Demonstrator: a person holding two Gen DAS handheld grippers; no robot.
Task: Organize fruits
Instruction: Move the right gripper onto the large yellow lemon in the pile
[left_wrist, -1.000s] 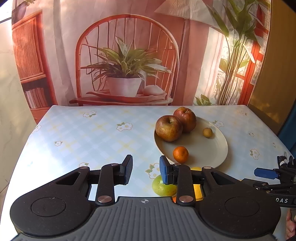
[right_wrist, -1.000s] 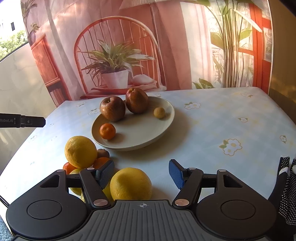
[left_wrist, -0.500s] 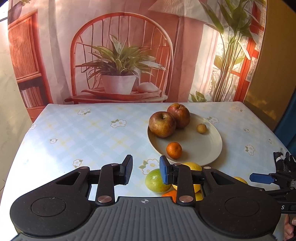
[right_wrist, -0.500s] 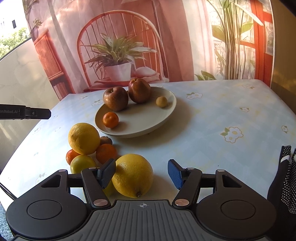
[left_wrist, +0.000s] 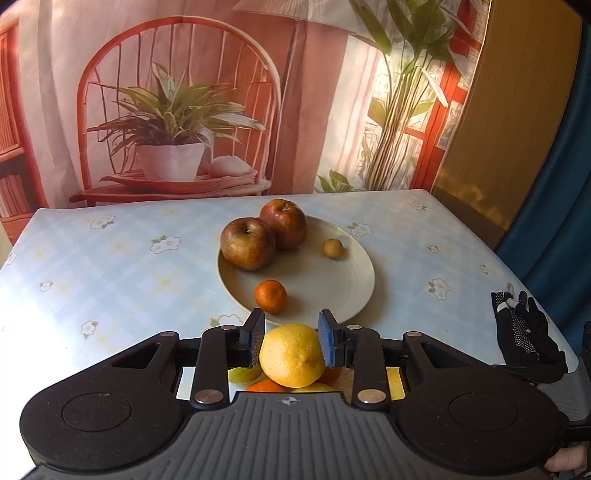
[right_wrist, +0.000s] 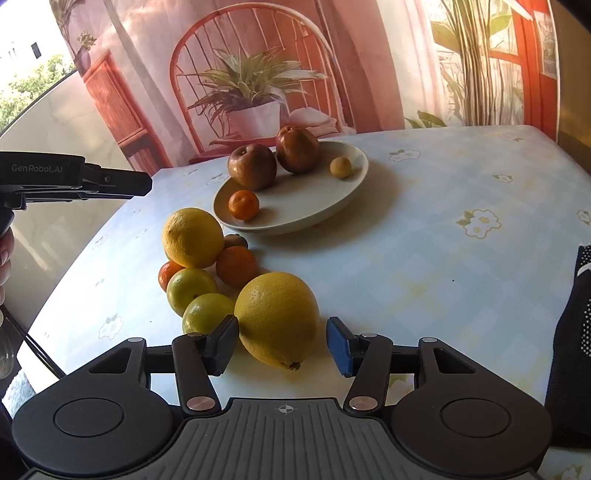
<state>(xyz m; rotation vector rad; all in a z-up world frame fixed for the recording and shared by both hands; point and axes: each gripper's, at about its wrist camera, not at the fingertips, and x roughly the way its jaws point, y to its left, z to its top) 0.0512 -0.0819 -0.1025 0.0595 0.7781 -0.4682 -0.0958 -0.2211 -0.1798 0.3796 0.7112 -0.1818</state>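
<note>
A cream plate (left_wrist: 343, 291) holds two red-brown apples (left_wrist: 248, 243), a mandarin (left_wrist: 270, 295) and a small yellow fruit (left_wrist: 333, 248). In front of it lies a pile of citrus: a yellow orange (right_wrist: 192, 236), oranges (right_wrist: 236, 266) and green-yellow fruits (right_wrist: 191, 290). My right gripper (right_wrist: 282, 349) is closing around a large yellow lemon-like fruit (right_wrist: 277, 317) lying on the table; its left pad is at the skin, its right pad a little off. My left gripper (left_wrist: 291, 339) hovers above the pile, jaws narrow with nothing held; the yellow orange (left_wrist: 291, 354) shows below through the gap.
A floral blue-check cloth covers the table (right_wrist: 443, 240). Its near-left edge (right_wrist: 37, 347) is close to the pile. A black dotted glove (left_wrist: 524, 339) is at the right. A printed backdrop of a chair and plants (left_wrist: 173, 122) hangs behind the table.
My right gripper's jaws have narrowed around the large yellow fruit, which lies deeper between them. My left gripper has swung right over the pile, so the yellow orange now shows in its gap.
</note>
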